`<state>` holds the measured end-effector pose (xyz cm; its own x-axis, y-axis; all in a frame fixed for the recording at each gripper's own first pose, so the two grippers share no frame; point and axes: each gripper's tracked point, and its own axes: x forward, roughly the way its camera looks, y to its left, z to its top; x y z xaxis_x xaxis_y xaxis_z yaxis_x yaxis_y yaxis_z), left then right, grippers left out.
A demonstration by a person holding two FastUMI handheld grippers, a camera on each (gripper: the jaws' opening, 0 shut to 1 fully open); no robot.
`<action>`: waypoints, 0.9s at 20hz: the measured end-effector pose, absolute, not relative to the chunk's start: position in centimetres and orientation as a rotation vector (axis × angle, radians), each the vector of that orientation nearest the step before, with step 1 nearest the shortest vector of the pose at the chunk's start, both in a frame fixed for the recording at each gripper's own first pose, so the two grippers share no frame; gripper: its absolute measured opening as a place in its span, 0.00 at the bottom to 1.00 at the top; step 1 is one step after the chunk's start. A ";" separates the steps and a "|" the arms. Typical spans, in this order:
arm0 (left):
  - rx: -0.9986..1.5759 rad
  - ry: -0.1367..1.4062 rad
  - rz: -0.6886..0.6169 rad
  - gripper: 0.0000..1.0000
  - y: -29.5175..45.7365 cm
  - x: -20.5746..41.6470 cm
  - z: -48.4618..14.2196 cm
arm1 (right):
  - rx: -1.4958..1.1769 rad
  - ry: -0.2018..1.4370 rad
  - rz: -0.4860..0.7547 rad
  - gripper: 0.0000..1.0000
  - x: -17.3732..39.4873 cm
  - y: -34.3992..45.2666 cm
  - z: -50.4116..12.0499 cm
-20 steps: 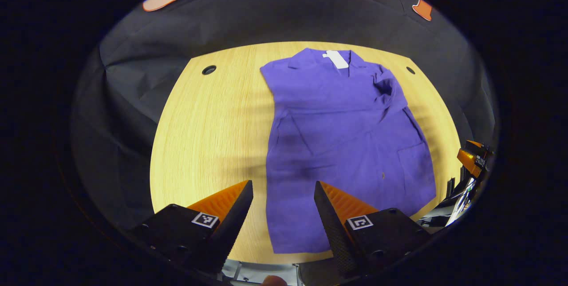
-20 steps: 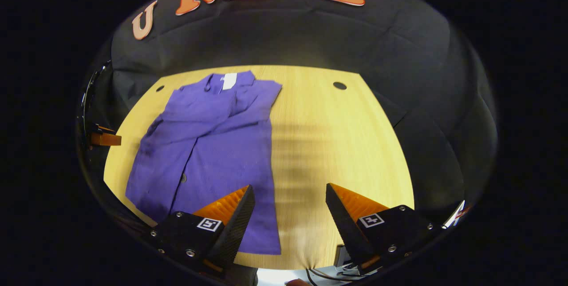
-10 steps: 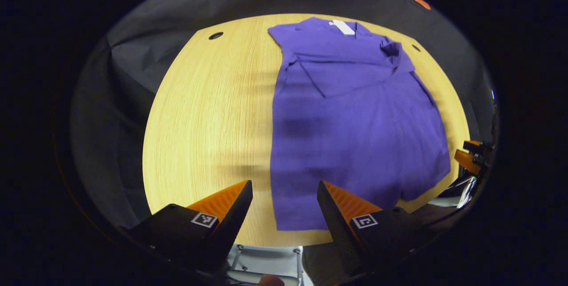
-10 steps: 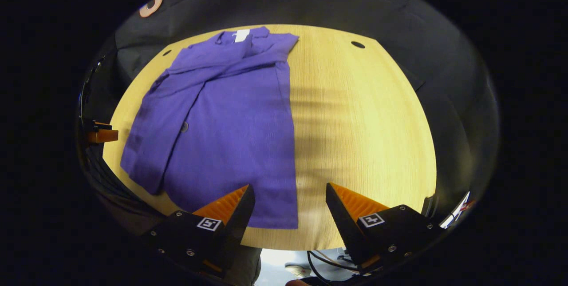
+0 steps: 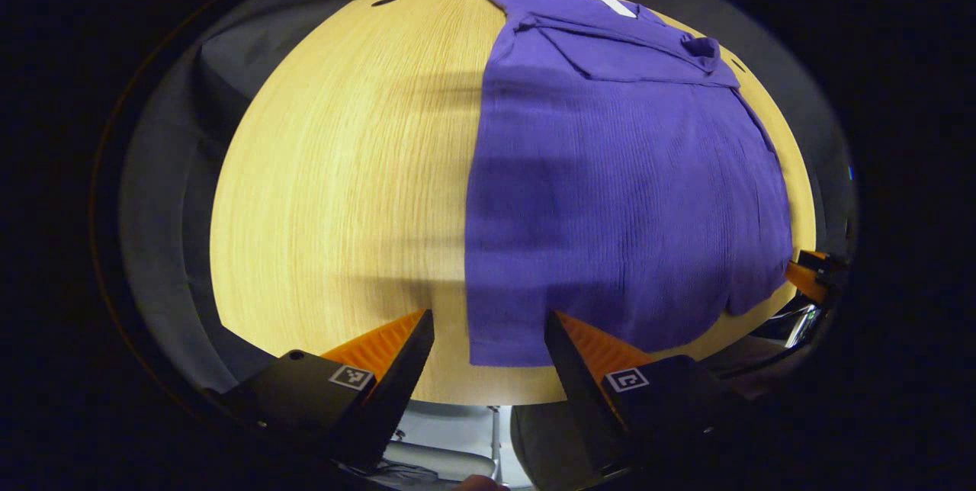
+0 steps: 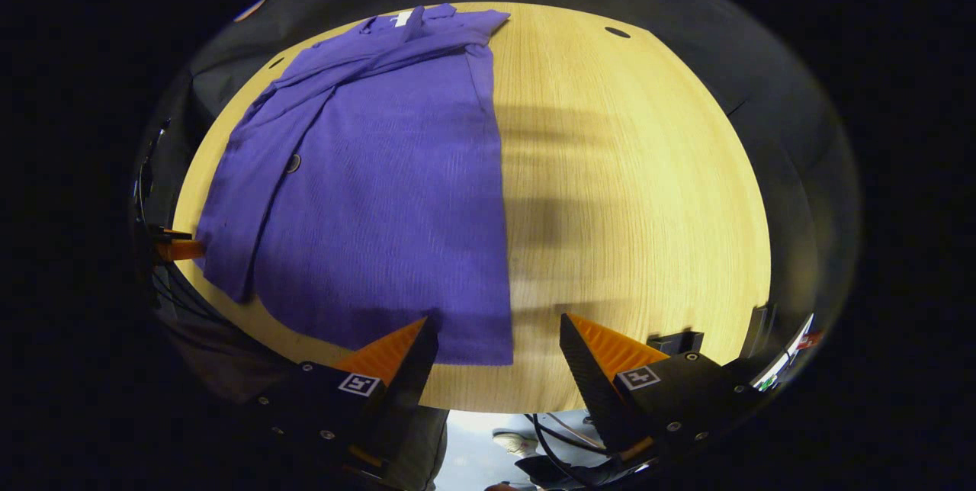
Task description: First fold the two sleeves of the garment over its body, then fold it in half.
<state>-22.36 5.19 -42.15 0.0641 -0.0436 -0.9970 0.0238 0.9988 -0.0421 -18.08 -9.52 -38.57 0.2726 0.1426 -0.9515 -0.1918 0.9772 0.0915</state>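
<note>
Both grippers have dropped toward the near edge of the wooden surface (image 5: pixel 328 171) over the last second, and the purple shirt (image 5: pixel 618 178) now fills much more of each view than it did a moment ago. The left gripper (image 5: pixel 488 335) hangs with its jaws wide apart and nothing between them, lined up with the near left corner of the shirt's hem. The right gripper (image 6: pixel 499 338) is likewise spread open and empty, sitting just above the near right corner of the hem (image 6: pixel 488 354). Neither yet touches the cloth, as far as the views show.

The shirt lies flat on the surface, collar and white neck label (image 5: pixel 614 5) at the far end, hem at the near edge. Both sleeves are already laid across the chest near the collar: one fold shows as a slanted flap (image 5: pixel 610 56) in the left gripper view, the other as a band running across the top (image 6: pixel 381 56) in the right gripper view. A button (image 6: pixel 292 163) shows on the placket.

So the sleeve step looks done, and this lowering reads as the approach for the half fold: each gripper taking one hem corner, then carrying the hem up to the collar. The corners lie thin and flat against the wood, so pinching just the cloth edge may take a low, careful closing.
</note>
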 end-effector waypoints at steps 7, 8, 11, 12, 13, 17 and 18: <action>-0.033 1.526 -0.047 0.93 5.1 -22.5 -42.2 | -0.032 1.305 0.246 0.95 -18.3 -8.9 -39.1; -0.034 1.536 -0.040 0.93 5.1 -22.7 -42.3 | -0.018 1.318 0.244 0.95 -18.5 -8.8 -39.2; -0.030 1.552 -0.058 0.89 4.6 -22.5 -42.3 | -0.030 1.343 0.264 0.87 -18.7 -8.2 -39.3; -0.026 1.558 -0.072 0.82 4.2 -22.6 -42.4 | -0.039 1.349 0.279 0.83 -18.7 -7.8 -39.0; -0.033 1.563 -0.084 0.76 3.8 -22.6 -42.4 | -0.044 1.360 0.290 0.73 -18.9 -7.4 -39.0; -0.068 1.595 -0.138 0.28 2.4 -22.8 -42.6 | 0.014 1.371 0.291 0.27 -18.6 -5.8 -38.7; -0.078 1.598 -0.156 0.20 2.2 -22.8 -42.5 | 0.045 1.378 0.271 0.19 -18.5 -5.7 -38.8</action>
